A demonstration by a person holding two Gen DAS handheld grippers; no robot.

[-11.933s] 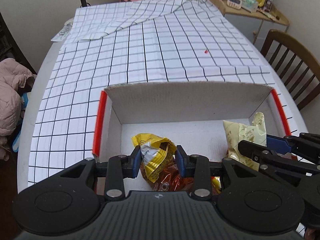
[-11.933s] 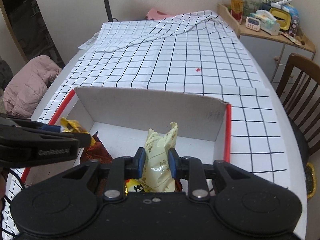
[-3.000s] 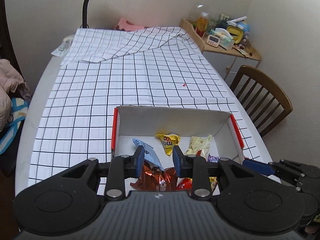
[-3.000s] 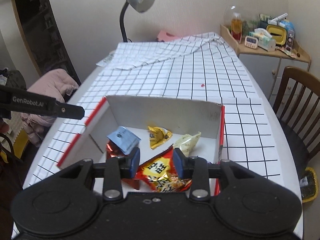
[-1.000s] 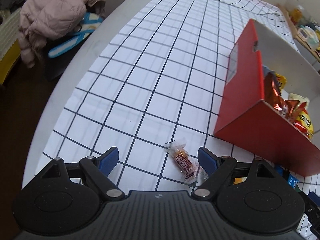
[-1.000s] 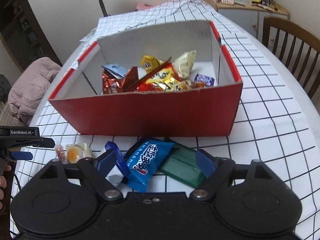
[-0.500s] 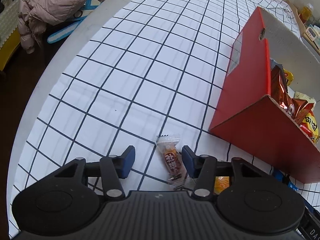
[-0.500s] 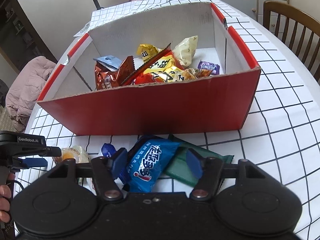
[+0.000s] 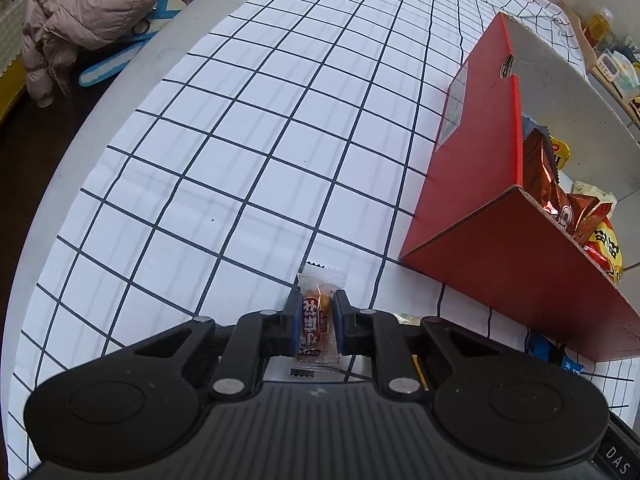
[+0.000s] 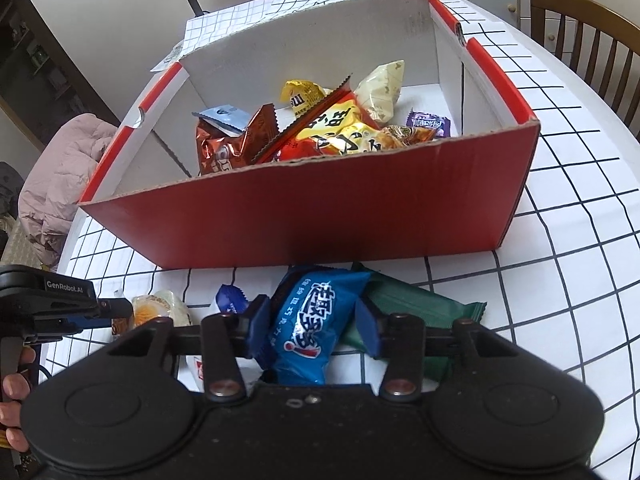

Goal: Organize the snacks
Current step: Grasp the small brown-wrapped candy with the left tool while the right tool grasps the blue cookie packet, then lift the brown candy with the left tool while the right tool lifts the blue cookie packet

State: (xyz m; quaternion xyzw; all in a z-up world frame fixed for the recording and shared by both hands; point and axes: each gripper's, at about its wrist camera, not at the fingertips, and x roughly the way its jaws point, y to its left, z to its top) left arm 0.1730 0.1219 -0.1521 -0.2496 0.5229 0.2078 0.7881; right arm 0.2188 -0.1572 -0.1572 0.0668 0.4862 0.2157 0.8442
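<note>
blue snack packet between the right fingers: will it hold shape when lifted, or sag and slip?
The blue packet looks puffed and crinkly, so it will probably dent under the closing right gripper rather than stay stiff. Its glossy film suggests some slip. It seems light for its size, and its end overlaps the green packet, which may get nudged.

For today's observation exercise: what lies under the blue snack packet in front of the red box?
The blue snack packet overlaps a green packet, on the checked tablecloth before the red box. Whatever else is beneath is covered.
</note>
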